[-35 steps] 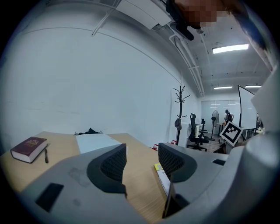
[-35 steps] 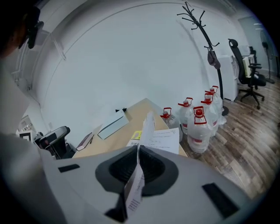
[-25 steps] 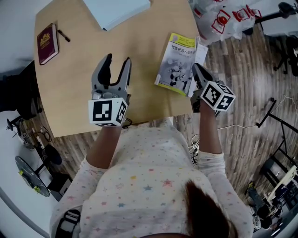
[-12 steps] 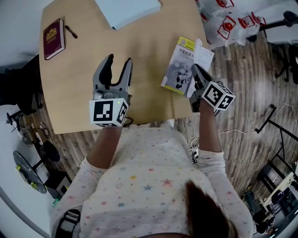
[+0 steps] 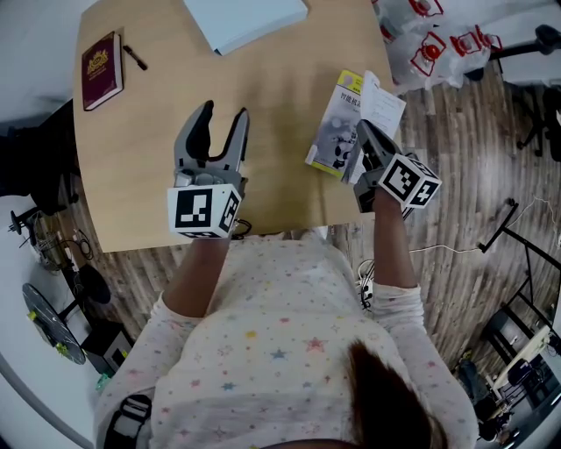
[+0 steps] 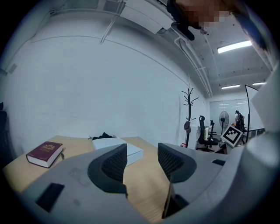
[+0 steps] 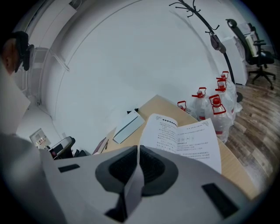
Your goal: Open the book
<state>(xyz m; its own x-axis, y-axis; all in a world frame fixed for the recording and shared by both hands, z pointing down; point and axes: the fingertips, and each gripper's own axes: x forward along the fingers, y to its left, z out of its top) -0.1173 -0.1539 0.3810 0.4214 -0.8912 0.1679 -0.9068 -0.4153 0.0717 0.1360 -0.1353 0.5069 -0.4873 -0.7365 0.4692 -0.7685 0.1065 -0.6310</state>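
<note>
Over the pale wooden table (image 5: 263, 79), which stands on a plank floor (image 5: 473, 184), the right claw (image 5: 361, 131) is closed on a leaf of the book (image 5: 336, 123), and the left claw (image 5: 223, 114) is wide open and empty.

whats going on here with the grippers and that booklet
A person is opening the booklet at the right edge of the table. The right gripper is shut on a thin sheet of it, lifted so printed pages show. The left gripper hovers open and empty over the table. A maroon book and a white box lie farther off.
</note>
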